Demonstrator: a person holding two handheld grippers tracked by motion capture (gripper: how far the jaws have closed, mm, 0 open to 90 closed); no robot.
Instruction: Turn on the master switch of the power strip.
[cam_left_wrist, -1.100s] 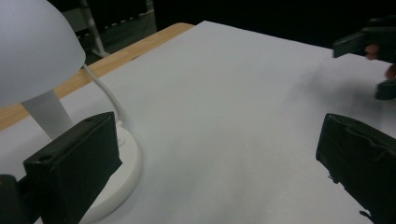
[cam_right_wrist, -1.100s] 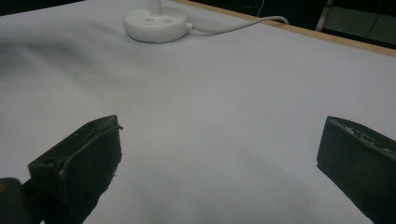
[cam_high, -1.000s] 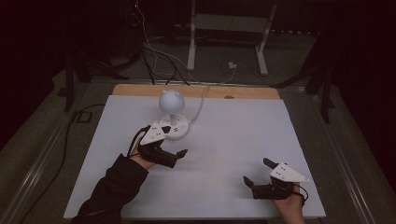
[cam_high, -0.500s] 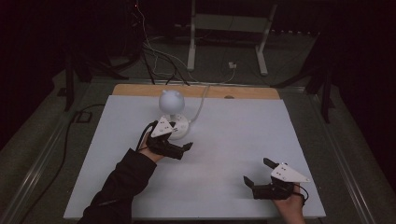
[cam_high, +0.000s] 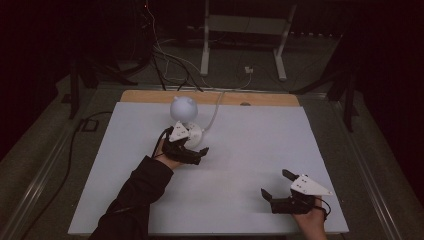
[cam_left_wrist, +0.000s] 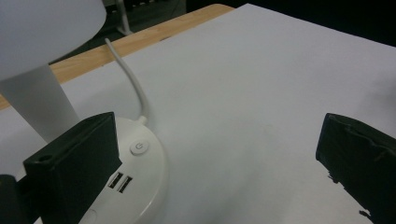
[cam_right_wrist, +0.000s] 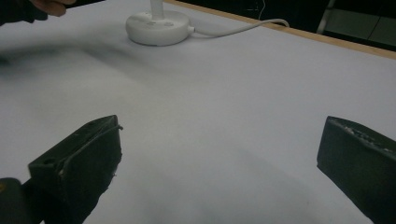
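High view: the left gripper (cam_high: 192, 152), jaws wide, sits beside the lamp (cam_high: 185, 120) base, likely to press its power button (cam_left_wrist: 137, 147). The right gripper (cam_high: 279, 189), also wide, rests well away from the lamp.

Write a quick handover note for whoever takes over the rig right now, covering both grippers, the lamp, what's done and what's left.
Left gripper: open, at the base of the white lamp; one jaw sits just beside the power button, not on it.
Right gripper: open, holding nothing, idle over the white table near its front right corner.
Lamp: upright near the table's far edge, cable trailing off the back.
Done: the approach to the lamp.
Left: probably pressing the button.
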